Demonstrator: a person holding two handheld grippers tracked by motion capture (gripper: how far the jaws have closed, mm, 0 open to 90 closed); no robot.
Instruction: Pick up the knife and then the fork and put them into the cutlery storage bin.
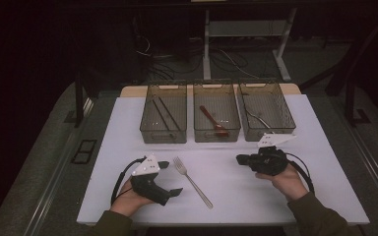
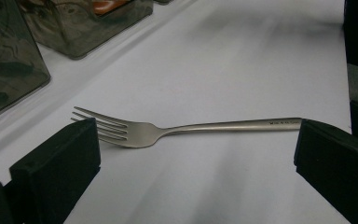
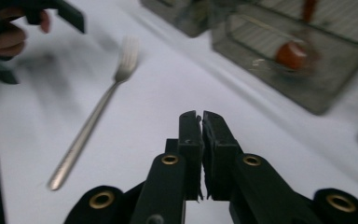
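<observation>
A metal fork (image 1: 193, 182) lies flat on the white table (image 1: 236, 196), tines toward the bins, between the two hands. My left gripper (image 1: 170, 178) rests just left of it, open. In the left gripper view the fork (image 2: 186, 128) lies crosswise beyond the two spread jaws of the left gripper (image 2: 196, 137), untouched. My right gripper (image 1: 240, 159) hovers right of the fork and points left, shut on nothing. In the right gripper view the right gripper (image 3: 200, 116) has its jaws pressed together, with the fork (image 3: 93, 121) farther off to the left.
Three clear bins stand in a row at the back. The left bin (image 1: 147, 110) holds thin dark sticks, the middle bin (image 1: 236, 110) a red spoon (image 1: 214, 122), the right bin (image 1: 286, 110) a metal utensil (image 1: 258, 118). The table's front edge lies close to both hands.
</observation>
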